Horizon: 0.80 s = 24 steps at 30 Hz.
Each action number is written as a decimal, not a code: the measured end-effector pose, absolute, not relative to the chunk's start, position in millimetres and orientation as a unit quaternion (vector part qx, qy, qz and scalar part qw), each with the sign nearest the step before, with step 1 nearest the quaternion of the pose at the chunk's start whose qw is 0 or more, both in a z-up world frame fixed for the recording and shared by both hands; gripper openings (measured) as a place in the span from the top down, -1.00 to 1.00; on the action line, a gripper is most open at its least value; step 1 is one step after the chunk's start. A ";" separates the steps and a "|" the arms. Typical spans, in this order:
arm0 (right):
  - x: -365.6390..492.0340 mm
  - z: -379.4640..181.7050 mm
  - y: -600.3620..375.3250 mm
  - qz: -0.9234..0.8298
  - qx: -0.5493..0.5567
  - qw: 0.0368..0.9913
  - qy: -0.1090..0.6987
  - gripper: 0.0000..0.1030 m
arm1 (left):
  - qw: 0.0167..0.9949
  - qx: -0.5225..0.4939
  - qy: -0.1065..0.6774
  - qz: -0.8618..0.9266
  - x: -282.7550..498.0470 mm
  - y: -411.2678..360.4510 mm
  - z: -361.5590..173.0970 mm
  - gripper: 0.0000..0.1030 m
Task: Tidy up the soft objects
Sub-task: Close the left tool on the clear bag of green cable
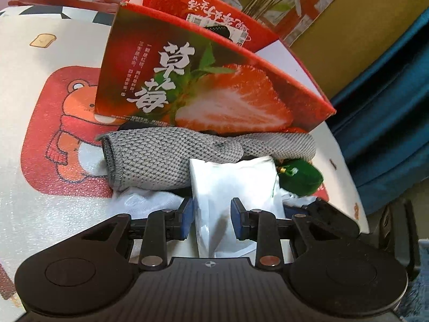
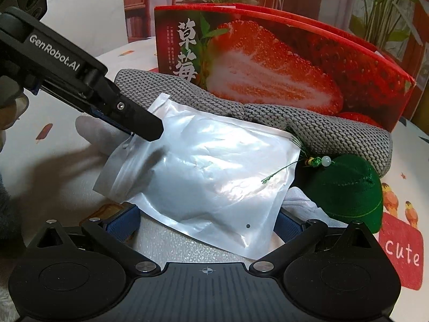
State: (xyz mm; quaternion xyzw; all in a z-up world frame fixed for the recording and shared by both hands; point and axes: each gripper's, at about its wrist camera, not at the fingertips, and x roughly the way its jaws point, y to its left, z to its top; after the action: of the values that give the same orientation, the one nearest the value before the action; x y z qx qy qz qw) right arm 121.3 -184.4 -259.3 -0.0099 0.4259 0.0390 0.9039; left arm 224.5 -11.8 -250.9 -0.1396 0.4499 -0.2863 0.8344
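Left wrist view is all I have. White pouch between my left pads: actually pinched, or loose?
Observer: Pinched. In the right wrist view, the left gripper clamps the white pouch at its upper left edge.
Operator: Where's the right gripper?
Observer: The right gripper is open, with its pads on either side of the pouch's lower edge and not pressing it.
Operator: Green plush in the way?
Observer: The green plush lies to the right of the pouch, and its tassel strands cross the pouch's right edge.

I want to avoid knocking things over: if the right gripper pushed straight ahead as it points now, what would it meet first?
Most likely the white plastic pouch, which lies right ahead of the right gripper. Behind it sit the grey knitted cloth and the strawberry box; exact depth is unclear.
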 end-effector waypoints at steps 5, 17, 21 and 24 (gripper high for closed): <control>122.9 -260.2 -185.2 0.039 -0.009 0.904 0.426 -0.99 | 0.836 -0.151 0.443 -0.285 227.9 -16.2 -246.3 0.37; 117.7 -257.9 -187.3 0.034 -0.009 0.910 0.413 -0.67 | 0.839 -0.167 0.442 -0.271 232.2 -7.5 -247.1 0.37; 116.9 -255.0 -187.9 0.029 -0.009 0.911 0.411 -0.52 | 0.839 -0.162 0.443 -0.274 231.0 -7.8 -248.0 0.37; 116.4 -252.5 -186.5 0.024 -0.009 0.911 0.412 -0.46 | 0.840 -0.153 0.444 -0.273 229.7 -10.6 -249.2 0.37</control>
State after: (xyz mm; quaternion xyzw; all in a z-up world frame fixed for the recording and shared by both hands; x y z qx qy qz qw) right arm 116.4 -186.5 -252.5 -0.0092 0.4117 0.0237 0.9110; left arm 229.7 -10.6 -249.2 -0.1532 0.4441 -0.2727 0.8396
